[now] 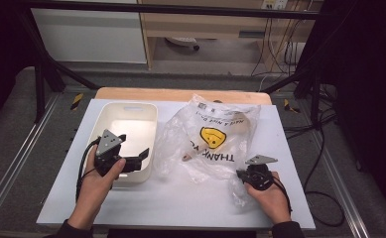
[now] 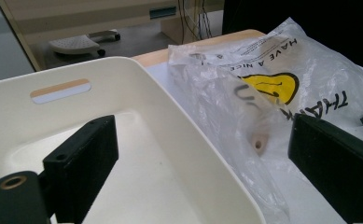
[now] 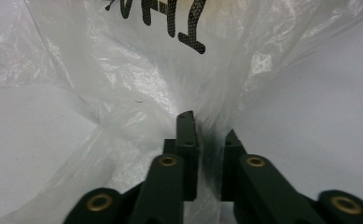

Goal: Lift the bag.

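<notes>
Nearest the front edge of the tabletop (image 1: 180,203), two hands are seen coming in from below, each with a hand-held gripper. The right hand-held gripper (image 1: 245,174) is held near the front right corner, and its jaws are pressed nearly together on a gathered fold of the clear plastic bag (image 1: 215,139); in the right gripper view the film is seen bunched and pinched between the two black jaws of that hand-held gripper (image 3: 206,128). The left hand-held gripper (image 1: 140,157) is held at the front left, its jaws spread wide. In the left gripper view one jaw is seen inside the white bin (image 2: 137,93) and the other outside it, over the bag (image 2: 272,88), so that the bin's right wall is straddled without being gripped.

Farther back, the white bin (image 1: 112,111) is seen standing on the left half of the tabletop, toward the back edge. The bag is spread over the middle and right half, just beside the bin, and is marked with a yellow smiley face (image 1: 212,136) and black lettering. A small pale object (image 2: 258,142) is seen through the film.
</notes>
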